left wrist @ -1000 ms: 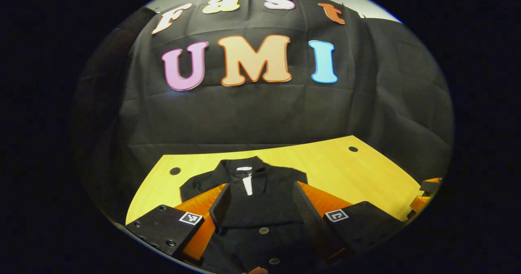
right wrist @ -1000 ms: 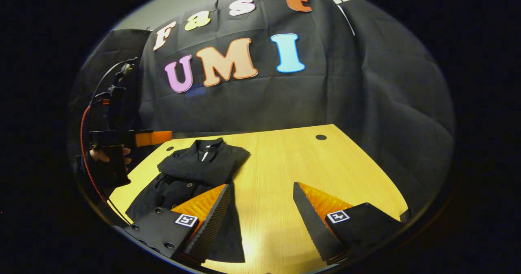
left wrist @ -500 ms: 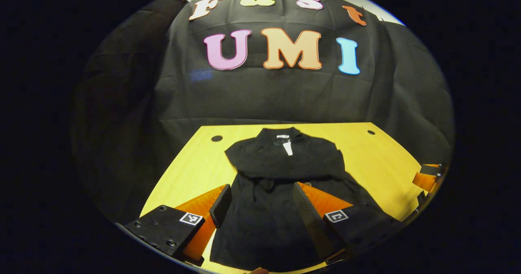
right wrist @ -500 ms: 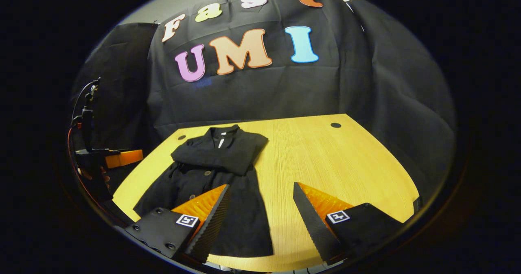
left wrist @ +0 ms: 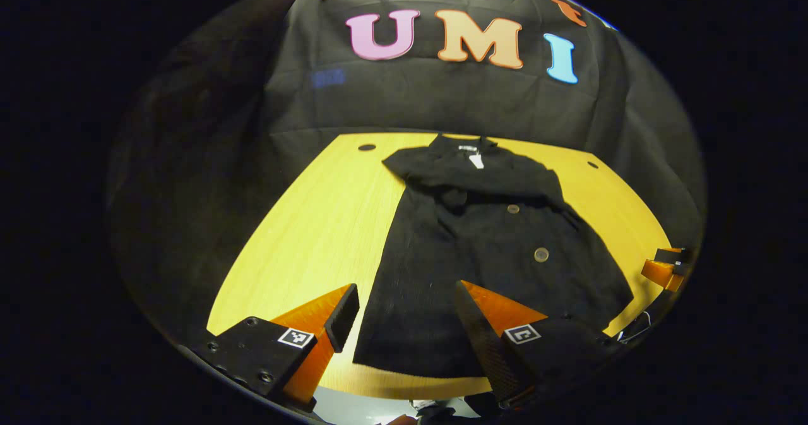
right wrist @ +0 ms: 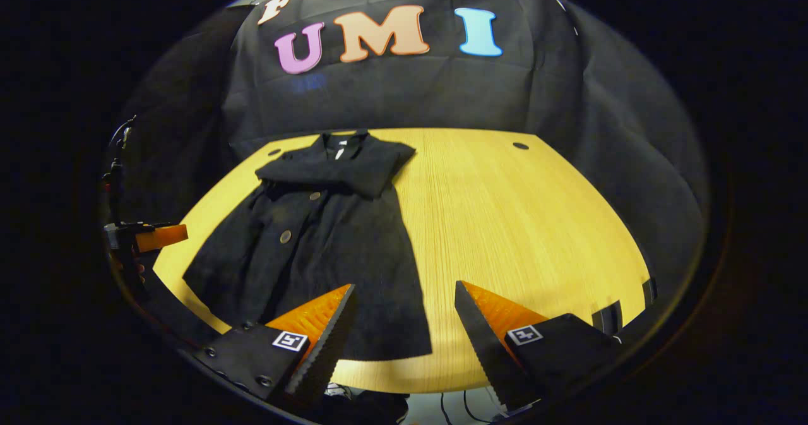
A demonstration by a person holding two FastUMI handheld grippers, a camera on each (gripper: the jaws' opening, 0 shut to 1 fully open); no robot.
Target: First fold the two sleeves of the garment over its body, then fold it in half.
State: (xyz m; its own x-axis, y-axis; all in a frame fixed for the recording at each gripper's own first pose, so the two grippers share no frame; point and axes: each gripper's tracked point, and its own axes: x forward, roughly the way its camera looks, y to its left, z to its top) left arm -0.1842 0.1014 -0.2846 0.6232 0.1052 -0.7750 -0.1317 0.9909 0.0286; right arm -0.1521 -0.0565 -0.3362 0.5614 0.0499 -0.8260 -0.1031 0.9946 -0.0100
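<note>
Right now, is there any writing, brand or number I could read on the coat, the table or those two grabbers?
Neck label of the coat: white, too small to read.
Square markers on the left gripper and right gripper: black-and-white patterns, no words.
Table: no writing.

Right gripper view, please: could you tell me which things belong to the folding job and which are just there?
Job:
- garment, sleeves already folded over its body
- left gripper, open, empty
- right gripper, open, empty

Just there:
- table
- holes in the tabletop
- cables below the near edge
</note>
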